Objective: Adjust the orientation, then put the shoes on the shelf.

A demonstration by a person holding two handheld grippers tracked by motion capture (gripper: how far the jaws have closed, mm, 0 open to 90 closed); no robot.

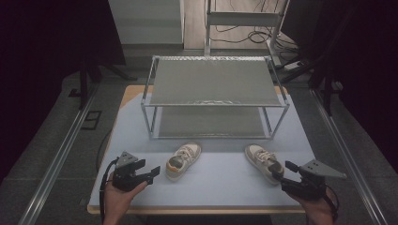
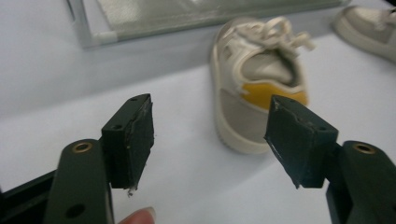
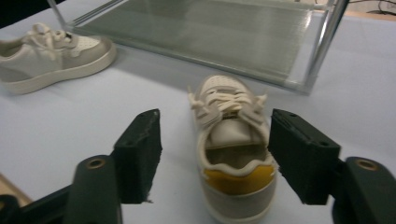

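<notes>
A: Why are the two shoes lying where they are?

B: Both sit on the tabletop (image 1: 211, 183) just in front of the shoe rack (image 1: 213, 84), toes toward it and heels toward the person, so each heel is the easy end to take. The left shoe (image 1: 184, 161) angles a little to the right, the right shoe (image 1: 264, 162) a little to the left.

A: And the grippers?

B: The right gripper (image 3: 212, 154) has its jaws wide apart on either side of the right shoe's heel, with its yellow tab between them, not yet touching. The left gripper (image 2: 210, 137) is also spread open, but the left shoe lies ahead of it, off toward its right jaw.

A: So what comes next?

B: Probably closing on the heels and lifting the pair onto the rack, whose shelves are bare.
</notes>
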